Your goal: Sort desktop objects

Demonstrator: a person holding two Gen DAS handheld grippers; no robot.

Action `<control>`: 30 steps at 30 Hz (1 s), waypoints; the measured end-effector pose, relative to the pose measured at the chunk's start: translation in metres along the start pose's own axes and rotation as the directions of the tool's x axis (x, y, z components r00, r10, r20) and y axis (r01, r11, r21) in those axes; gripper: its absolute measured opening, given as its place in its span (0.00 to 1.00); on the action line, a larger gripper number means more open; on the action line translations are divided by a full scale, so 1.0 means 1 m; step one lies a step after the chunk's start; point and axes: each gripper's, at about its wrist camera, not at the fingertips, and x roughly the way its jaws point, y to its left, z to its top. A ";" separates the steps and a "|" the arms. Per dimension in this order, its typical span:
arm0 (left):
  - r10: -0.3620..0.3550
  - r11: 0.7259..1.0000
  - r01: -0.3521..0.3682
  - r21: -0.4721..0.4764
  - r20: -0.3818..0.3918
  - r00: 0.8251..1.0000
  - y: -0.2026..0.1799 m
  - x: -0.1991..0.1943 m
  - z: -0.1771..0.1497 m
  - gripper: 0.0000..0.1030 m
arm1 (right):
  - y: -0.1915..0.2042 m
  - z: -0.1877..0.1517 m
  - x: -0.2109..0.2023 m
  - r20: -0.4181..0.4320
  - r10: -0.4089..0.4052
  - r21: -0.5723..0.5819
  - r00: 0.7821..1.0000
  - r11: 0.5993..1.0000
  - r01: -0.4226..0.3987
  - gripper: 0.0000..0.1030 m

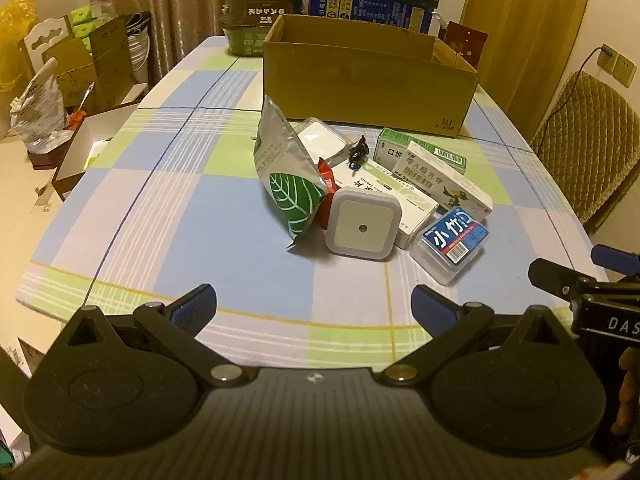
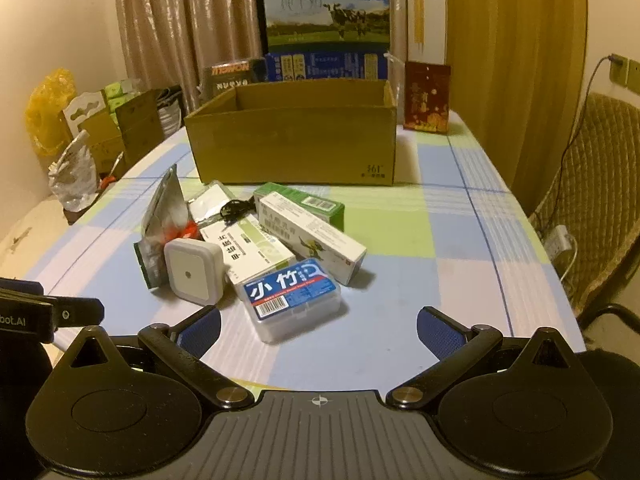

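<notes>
Both views were taken low over the worktop (image 1: 168, 208), aimed at the cardboard box (image 2: 296, 136); the central pile was shared.

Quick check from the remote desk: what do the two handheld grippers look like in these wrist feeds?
Both look alike. The left gripper and right gripper each have a matte black ribbed body, two rounded black housings, black linkage arms with silver pivot pins, and blue textured finger pads. A small white crosshair mark sits at the body's centre. White lettering shows on each gripper's side in the other's feed.
</notes>
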 end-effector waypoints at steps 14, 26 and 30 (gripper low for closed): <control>-0.091 0.988 0.093 0.120 -0.024 0.996 -0.007 0.033 0.017 0.99 | -0.006 0.004 0.040 -0.059 0.024 -0.023 0.998 0.999 -0.026 0.98; -0.172 0.943 0.195 0.271 -0.105 0.979 -0.023 0.074 0.021 0.89 | -0.010 0.005 0.081 -0.121 0.089 -0.192 0.989 0.975 -0.111 0.98; -0.202 0.926 0.235 0.295 -0.137 0.970 -0.028 0.085 0.023 0.87 | -0.021 0.007 0.087 -0.118 0.112 -0.158 0.987 0.979 -0.130 0.96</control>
